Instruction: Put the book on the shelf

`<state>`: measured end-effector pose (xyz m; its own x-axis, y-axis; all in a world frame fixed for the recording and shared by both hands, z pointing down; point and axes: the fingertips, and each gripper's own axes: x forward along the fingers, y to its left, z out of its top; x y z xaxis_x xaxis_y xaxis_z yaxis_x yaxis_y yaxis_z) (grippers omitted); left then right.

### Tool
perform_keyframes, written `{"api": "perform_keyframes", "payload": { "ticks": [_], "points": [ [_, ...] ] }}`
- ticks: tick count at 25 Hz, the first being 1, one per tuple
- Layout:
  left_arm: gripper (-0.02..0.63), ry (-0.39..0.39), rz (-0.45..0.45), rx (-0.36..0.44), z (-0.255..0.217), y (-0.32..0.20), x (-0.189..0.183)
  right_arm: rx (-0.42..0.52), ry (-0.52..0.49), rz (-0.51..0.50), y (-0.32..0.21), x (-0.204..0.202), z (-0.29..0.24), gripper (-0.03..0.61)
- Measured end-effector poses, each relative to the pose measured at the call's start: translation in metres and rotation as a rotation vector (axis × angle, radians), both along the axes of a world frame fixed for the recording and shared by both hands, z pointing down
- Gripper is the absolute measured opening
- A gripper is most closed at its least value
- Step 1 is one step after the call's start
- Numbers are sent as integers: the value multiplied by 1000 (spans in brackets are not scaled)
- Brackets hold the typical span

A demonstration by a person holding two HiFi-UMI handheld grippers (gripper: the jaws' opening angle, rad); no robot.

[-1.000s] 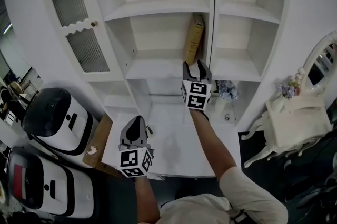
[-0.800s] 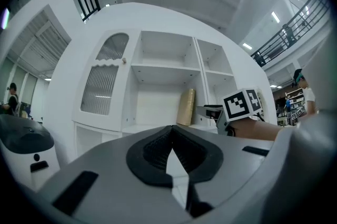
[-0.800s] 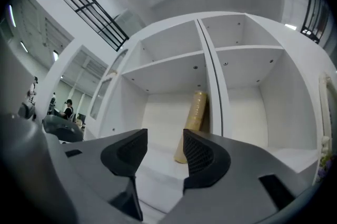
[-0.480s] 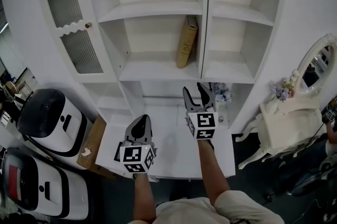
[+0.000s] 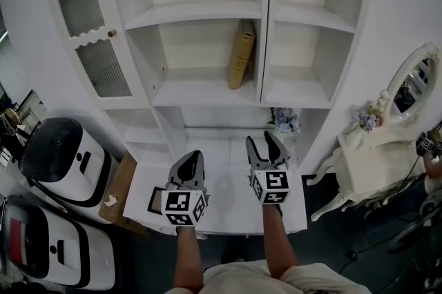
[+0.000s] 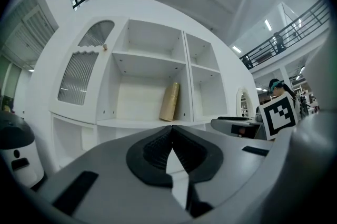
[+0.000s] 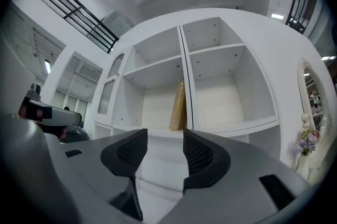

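A white worktop (image 5: 226,194) runs below me, backed by a tall white open-fronted shelf unit (image 5: 207,10). Nearest, my left tool (image 5: 193,159) hovers over the worktop with its jaws pressed together on nothing. Beside it my right tool (image 5: 263,143) holds its jaws a moderate gap apart, also empty. Farther off, the slim tan book (image 5: 242,54) stands on the middle shelf, tilted, its top leaning against the upright divider (image 5: 264,23). The task looks done. I judge the book stiff, light and fairly smooth. If it needs straightening, I would pinch it across the spine, low down, so it cannot tip.
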<state>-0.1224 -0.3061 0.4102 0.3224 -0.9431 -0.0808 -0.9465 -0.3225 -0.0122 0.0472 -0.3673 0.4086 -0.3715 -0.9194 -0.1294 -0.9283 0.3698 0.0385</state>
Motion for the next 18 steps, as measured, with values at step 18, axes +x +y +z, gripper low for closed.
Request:
{"api": "perform_keyframes", "payload": {
  "ticks": [18],
  "points": [
    [17,18,34,-31,15,0,7,-83,-83,-54,14,-3,21,233]
  ]
}}
